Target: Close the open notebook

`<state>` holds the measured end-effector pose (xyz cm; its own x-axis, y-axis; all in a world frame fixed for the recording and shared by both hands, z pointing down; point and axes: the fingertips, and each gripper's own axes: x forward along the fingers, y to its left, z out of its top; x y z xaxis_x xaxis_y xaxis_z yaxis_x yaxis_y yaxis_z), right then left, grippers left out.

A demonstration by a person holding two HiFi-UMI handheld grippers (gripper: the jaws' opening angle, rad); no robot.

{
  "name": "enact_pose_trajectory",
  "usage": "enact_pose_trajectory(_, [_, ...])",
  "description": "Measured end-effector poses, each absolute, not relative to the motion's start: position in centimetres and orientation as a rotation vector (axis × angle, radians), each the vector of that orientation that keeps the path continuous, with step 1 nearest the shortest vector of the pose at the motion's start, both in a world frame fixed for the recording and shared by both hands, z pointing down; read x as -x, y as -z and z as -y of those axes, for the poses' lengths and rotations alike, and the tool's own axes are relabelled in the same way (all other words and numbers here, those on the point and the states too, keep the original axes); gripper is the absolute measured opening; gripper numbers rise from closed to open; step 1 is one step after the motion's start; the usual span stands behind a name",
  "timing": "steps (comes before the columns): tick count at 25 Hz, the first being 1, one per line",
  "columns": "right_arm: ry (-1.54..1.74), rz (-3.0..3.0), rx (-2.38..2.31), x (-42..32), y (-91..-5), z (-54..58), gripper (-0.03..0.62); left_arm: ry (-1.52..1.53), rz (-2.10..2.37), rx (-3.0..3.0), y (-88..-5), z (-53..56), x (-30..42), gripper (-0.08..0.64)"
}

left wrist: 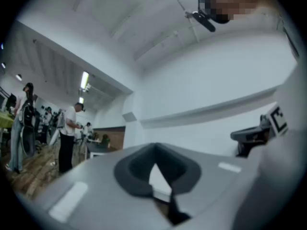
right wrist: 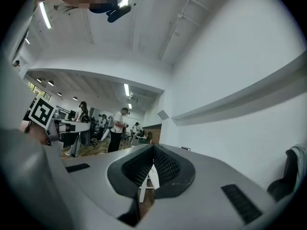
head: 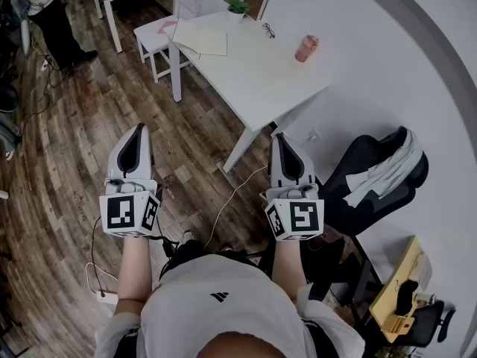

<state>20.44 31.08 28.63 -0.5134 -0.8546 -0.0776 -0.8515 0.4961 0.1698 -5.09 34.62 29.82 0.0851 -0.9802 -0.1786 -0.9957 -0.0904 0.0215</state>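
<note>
An open notebook [head: 201, 42] with pale pages lies flat at the far left end of the white table [head: 261, 80]. Both grippers are held over the wooden floor, well short of the table and apart from the notebook. My left gripper [head: 136, 130] has its jaws together with nothing between them, and its tips meet in the left gripper view [left wrist: 154, 148]. My right gripper [head: 282, 137] stands near the table's front leg, its ribbed pads closed tip to tip [right wrist: 153, 148] and empty. Neither gripper view shows the notebook.
On the table stand a small plant [head: 237, 7], a brown frame [head: 256, 1], glasses [head: 268, 30] and a pink cup [head: 306, 48]. A white stool [head: 153, 36] sits beside the table's far left. A black office chair [head: 373, 177] is at my right. A cable [head: 231, 196] crosses the floor.
</note>
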Motion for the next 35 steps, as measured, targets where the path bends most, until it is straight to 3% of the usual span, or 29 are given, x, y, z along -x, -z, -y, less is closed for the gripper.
enact_pose_trajectory(26, [0.276,2.688,-1.634,-18.7,-29.1,-31.9,-0.003,-0.250,-1.998,2.275,-30.3,-34.7,7.6,0.008])
enact_pose_trajectory(35, [0.253,2.717,-1.634,-18.0,-29.6,-26.9,-0.003,-0.242,-2.020,2.244,-30.4,-31.1,8.8,0.008])
